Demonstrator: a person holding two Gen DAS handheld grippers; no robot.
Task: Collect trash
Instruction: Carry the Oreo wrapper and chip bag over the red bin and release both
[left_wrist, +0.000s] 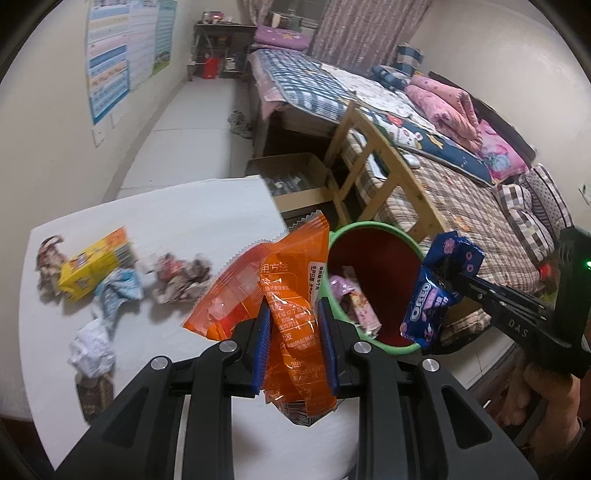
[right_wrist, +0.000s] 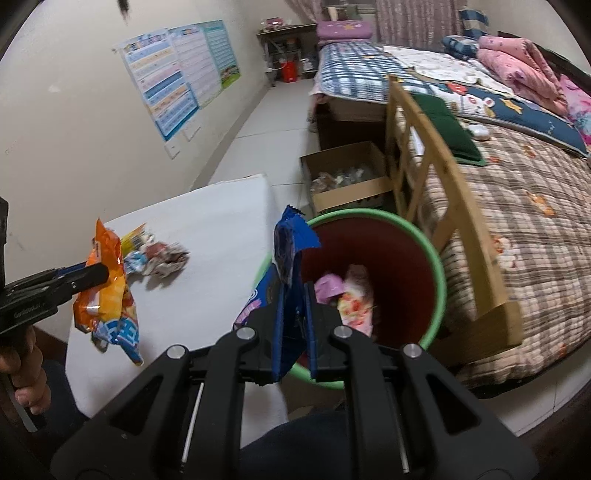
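My left gripper (left_wrist: 291, 321) is shut on an orange snack wrapper (left_wrist: 266, 277), held over the table's right edge beside the bin; the wrapper (right_wrist: 105, 280) and that gripper (right_wrist: 99, 275) also show at the left of the right wrist view. My right gripper (right_wrist: 295, 321) is shut on a blue Oreo wrapper (right_wrist: 290, 254) at the near rim of the green-rimmed red bin (right_wrist: 417, 236). The Oreo wrapper (left_wrist: 432, 295) hangs over the bin (left_wrist: 373, 227) in the left wrist view. Pink packets (right_wrist: 347, 295) lie inside the bin.
On the white table (left_wrist: 184, 214) lie a yellow box (left_wrist: 92, 266), crumpled wrappers (left_wrist: 177, 280) and white paper (left_wrist: 90, 347). A wooden bed frame (right_wrist: 424, 184) stands behind the bin, with a cardboard box (right_wrist: 347, 177) on the floor beside it.
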